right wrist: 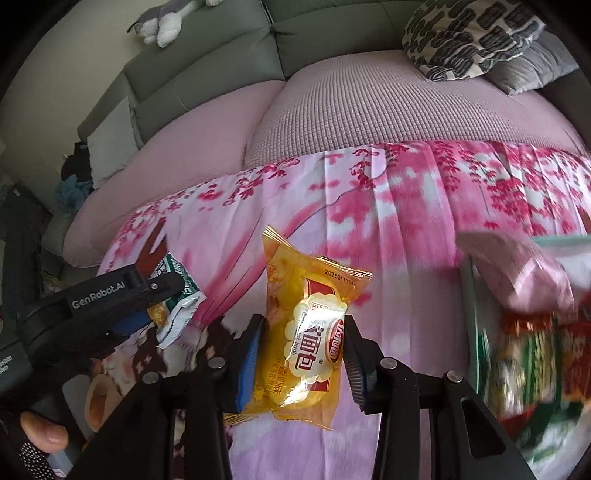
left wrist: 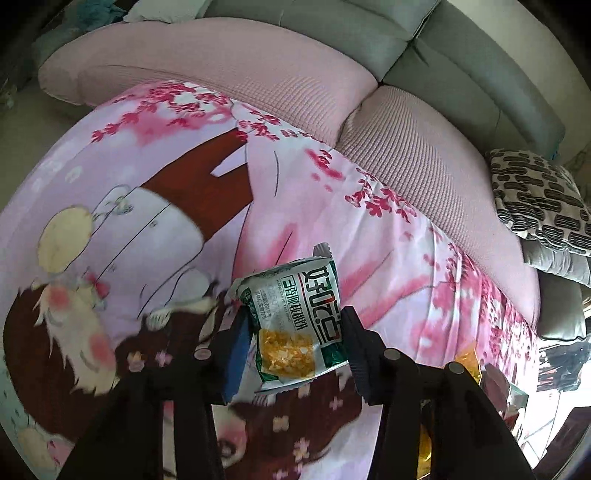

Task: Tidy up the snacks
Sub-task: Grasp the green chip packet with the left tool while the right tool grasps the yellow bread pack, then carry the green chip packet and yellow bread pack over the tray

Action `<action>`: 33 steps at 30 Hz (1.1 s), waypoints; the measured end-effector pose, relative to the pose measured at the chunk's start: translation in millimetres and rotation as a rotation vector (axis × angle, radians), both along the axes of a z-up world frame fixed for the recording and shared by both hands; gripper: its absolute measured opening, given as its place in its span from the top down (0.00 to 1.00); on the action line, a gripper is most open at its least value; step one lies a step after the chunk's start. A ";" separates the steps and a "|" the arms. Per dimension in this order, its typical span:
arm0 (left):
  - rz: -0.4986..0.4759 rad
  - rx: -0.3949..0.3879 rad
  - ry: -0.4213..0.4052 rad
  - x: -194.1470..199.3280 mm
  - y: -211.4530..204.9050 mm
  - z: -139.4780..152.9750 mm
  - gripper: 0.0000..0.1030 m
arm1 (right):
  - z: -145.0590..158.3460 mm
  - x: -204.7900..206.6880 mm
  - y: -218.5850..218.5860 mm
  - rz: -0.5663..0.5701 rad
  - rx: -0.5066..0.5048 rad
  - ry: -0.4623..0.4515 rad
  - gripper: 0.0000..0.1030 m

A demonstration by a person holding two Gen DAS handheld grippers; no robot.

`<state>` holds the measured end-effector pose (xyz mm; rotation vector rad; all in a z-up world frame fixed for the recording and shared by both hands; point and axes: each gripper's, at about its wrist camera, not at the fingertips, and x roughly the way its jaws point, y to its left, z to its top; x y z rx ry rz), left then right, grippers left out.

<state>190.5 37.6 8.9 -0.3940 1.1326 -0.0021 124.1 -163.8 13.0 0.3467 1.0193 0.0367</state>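
A green-and-white snack packet (left wrist: 295, 295) with a yellow picture hangs above the pink cartoon-print cloth (left wrist: 369, 229), and my left gripper (left wrist: 293, 317) is shut on its sides. In the right wrist view that same packet (right wrist: 183, 295) sticks out of the left gripper (right wrist: 162, 306) at the left. My right gripper (right wrist: 303, 328) is shut on a yellow bread packet (right wrist: 314, 295) with a red-and-white label, held upright over the cloth (right wrist: 406, 221). A corner of the yellow packet (left wrist: 467, 363) shows at the right of the left wrist view.
A blurred heap of snack packets (right wrist: 532, 350), red, green and pink, lies at the right on the cloth. Pink sofa cushions (right wrist: 369, 103) and a grey backrest rise behind. A black-and-white patterned pillow (right wrist: 469, 33) sits far right. A person's hand (right wrist: 40, 435) holds the left gripper's handle.
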 end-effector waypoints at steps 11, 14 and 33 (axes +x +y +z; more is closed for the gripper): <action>0.022 0.022 -0.017 -62.6 -0.1 13.8 0.52 | 23.0 -60.4 -15.0 -0.044 0.014 -0.041 0.58; 0.025 0.034 -0.026 -76.5 -2.5 16.1 0.52 | 27.7 -75.9 -20.5 -0.060 0.026 -0.052 0.58; -0.089 0.037 -0.143 -116.8 -70.5 58.7 0.52 | 55.0 -134.7 -88.4 -0.175 0.084 -0.145 0.58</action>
